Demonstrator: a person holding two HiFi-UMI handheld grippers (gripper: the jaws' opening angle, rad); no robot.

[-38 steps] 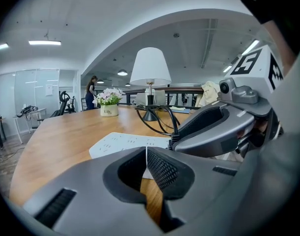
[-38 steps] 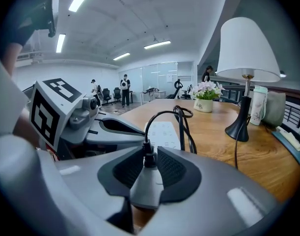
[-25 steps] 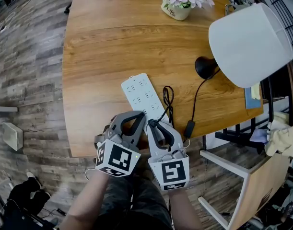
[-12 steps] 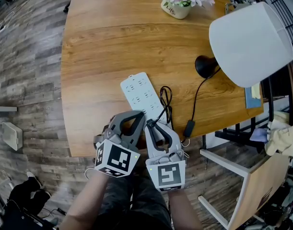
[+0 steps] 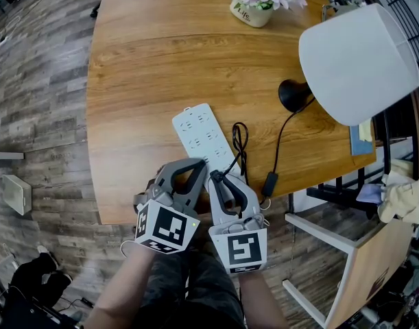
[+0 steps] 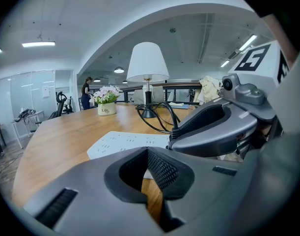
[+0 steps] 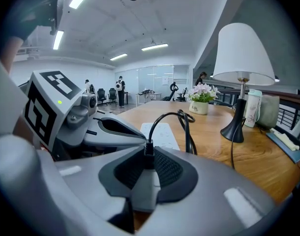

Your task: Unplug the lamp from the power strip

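wooden table [image 5: 147,60] carries a white power strip [image 5: 195,132] near its front edge. right gripper [image 5: 216,179] clamps the black plug [image 7: 149,152] at the strip's near end. left gripper [image 6: 147,152] sits alongside, jaw tips together, holding nothing.

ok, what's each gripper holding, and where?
Right gripper is shut on the lamp plug, jaws on its body below the cord. Left gripper: jaws together, holding nothing.

The left gripper [image 5: 193,166] and right gripper [image 5: 218,178] are grey moulded plastic, their fingers [image 7: 228,195] lined with black ribbed pads [image 7: 172,168]. Each carries a white cube [image 5: 166,226] of black square markers; the person wears dark mottled trousers [image 5: 195,286].
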